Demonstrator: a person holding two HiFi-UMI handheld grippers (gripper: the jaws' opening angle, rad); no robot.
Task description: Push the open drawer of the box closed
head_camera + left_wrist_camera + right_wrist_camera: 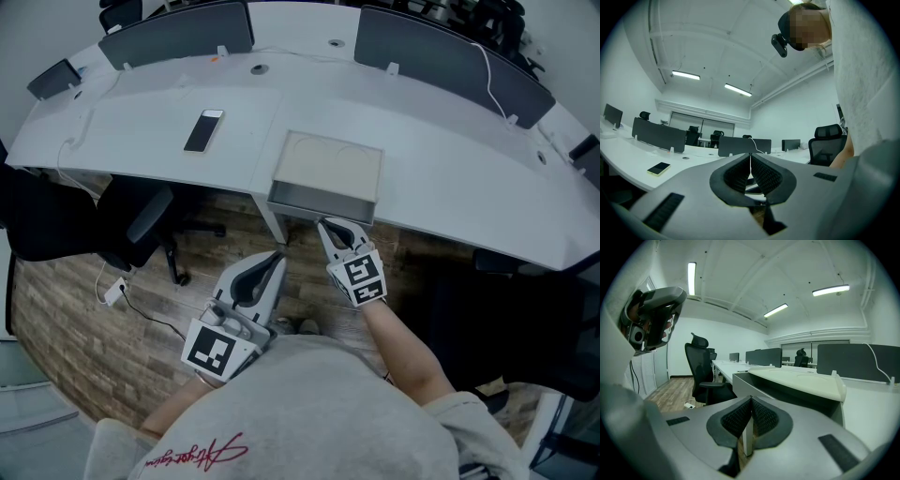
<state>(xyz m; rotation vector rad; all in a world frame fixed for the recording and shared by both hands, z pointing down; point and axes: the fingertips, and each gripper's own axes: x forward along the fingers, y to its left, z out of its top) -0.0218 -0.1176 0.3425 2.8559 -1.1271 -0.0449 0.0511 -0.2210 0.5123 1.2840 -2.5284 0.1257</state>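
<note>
Curved white desk (141, 122) holds the box (328, 161) at its near edge, drawer (319, 201) jutting out: stiff, probably light, best pushed mid-front. Right gripper (330, 225) hovers just before the box, left gripper (277, 257) farther off, both pinched together, empty.

White desk (141, 122), dark grey dividers (178, 33), black chair (131, 225), floor (75, 319) in a brown wood-plank pattern — phone (203, 130) has a black screen and a pale yellowish edge. Box (333, 161) is cream on top and its drawer (322, 201) front is grey; left gripper (278, 256) and right gripper (324, 224) are both light grey with black, finely textured pads (765, 418), and each marker cube (362, 275) carries black-and-white square patterns. Shirt (309, 412) is mottled grey with red script (192, 455) — plug (114, 293) on the floor is white.
</note>
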